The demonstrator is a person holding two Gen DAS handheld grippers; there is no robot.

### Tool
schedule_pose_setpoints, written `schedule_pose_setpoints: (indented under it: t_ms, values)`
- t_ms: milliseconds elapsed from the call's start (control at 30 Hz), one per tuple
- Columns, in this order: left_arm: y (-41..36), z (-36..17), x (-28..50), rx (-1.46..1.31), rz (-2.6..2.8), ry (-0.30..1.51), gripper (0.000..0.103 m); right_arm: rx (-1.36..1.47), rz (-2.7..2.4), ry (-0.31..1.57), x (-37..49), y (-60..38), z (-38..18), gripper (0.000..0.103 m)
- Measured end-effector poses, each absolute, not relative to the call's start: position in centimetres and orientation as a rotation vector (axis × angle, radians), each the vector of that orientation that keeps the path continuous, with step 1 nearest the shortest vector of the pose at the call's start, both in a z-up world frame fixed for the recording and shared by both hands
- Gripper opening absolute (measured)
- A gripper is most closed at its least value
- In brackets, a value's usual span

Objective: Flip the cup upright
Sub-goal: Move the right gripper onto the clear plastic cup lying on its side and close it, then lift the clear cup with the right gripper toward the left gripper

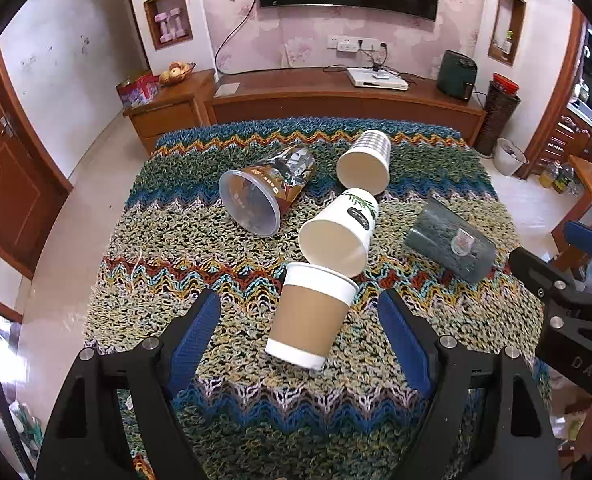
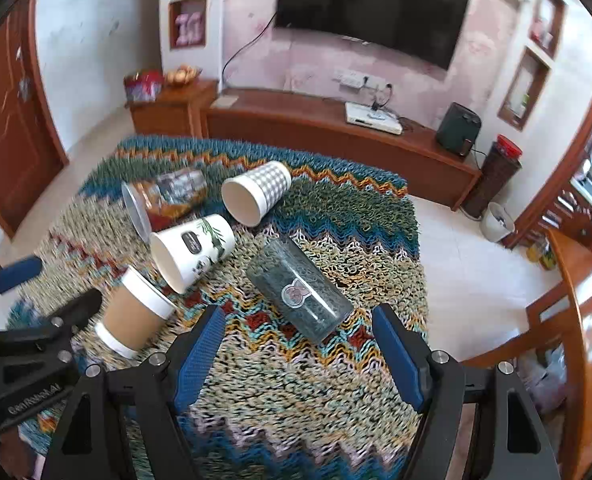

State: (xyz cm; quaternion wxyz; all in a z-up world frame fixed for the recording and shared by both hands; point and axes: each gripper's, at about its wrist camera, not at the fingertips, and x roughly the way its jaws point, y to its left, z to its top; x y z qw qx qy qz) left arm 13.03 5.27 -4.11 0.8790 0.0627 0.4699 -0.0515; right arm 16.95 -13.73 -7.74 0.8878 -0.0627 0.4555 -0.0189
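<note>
Both claws apart: left claw [image 1: 299, 320] straddles the toppled brown cup [image 1: 309, 316], right claw [image 2: 297, 332] lines up with the glass tumbler [image 2: 299, 292].

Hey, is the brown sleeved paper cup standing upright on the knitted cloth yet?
No, the brown sleeved paper cup lies tipped on its side on the knitted cloth, between the open fingers of the left hand-held gripper.

Paper cups [image 1: 309, 316] on nubbly knitted cloth [image 1: 224, 272]

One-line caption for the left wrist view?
Open left gripper straddles a tipped brown-sleeved paper cup; four more cups lie on the knitted cloth.
</note>
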Motion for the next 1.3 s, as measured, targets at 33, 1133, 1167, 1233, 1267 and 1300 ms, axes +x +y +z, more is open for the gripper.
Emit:
schedule_pose_setpoints:
  t_ms: [33, 1133, 1167, 1233, 1267, 1300]
  values:
    - [5.3, -4.3, 13.3, 0.125, -0.104, 0.982, 0.084, -0.15, -0.029, 0.957, 17.4, -13.7, -8.1, 0.077]
    - [3.3, -10.5, 17.3, 0.152, -0.038, 1.066, 0.084, -0.558, 0.099, 1.263, 27.3, -12.7, -20.6, 0.072]
    - [3.3, -10.6, 17.3, 0.153, -0.037, 1.069, 0.084, -0.555, 0.098, 1.258, 27.4, -12.8, -20.6, 0.072]
    - [3.3, -10.8, 17.3, 0.155, -0.038, 1.074, 0.084, -0.548, 0.1, 1.249, 27.5, -12.9, -20.6, 0.071]
    - [3.2, -10.8, 17.3, 0.157, -0.039, 1.076, 0.084, -0.55, 0.1, 1.242, 27.4, -12.9, -20.5, 0.071]
    - [3.2, -10.9, 17.3, 0.157, -0.039, 1.077, 0.084, -0.555, 0.099, 1.233, 27.3, -12.8, -20.5, 0.071]
